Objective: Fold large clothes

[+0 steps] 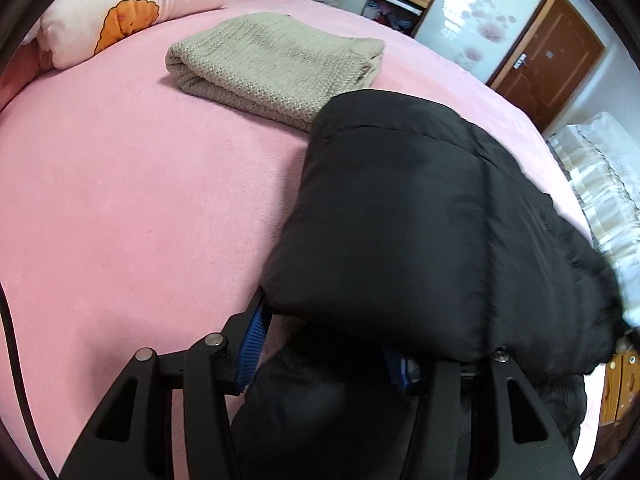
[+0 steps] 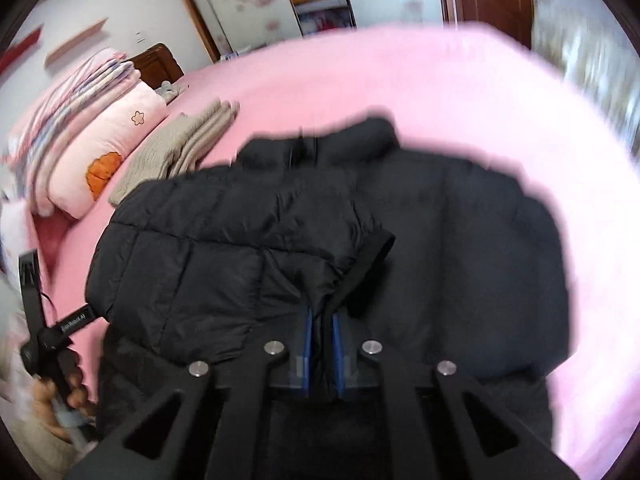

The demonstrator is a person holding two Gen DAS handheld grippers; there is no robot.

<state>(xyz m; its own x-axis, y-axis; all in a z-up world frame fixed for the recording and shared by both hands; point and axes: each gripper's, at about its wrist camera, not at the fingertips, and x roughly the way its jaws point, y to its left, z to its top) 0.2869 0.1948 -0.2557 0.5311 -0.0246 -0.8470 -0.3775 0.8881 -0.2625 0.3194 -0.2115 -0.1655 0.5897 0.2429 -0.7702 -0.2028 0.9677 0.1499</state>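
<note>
A black puffer jacket [image 2: 440,240] lies on the pink bed [image 2: 440,92], collar at the far side. My right gripper [image 2: 321,320] is shut on the jacket's left sleeve near the cuff, holding it over the jacket's front. In the left wrist view the jacket [image 1: 420,220] bulges over my left gripper [image 1: 324,344]. Its blue-padded fingers [image 1: 252,344] stand wide apart with jacket fabric lying between and over them. The left gripper's handle [image 2: 44,328] shows at the left of the right wrist view.
A folded beige knit sweater [image 1: 272,68] lies on the bed beyond the jacket. A pink pillow with an orange print [image 1: 128,12] and folded bedding [image 2: 76,92] sit near the headboard. A wardrobe [image 1: 472,20] and a brown door [image 1: 548,56] stand behind the bed.
</note>
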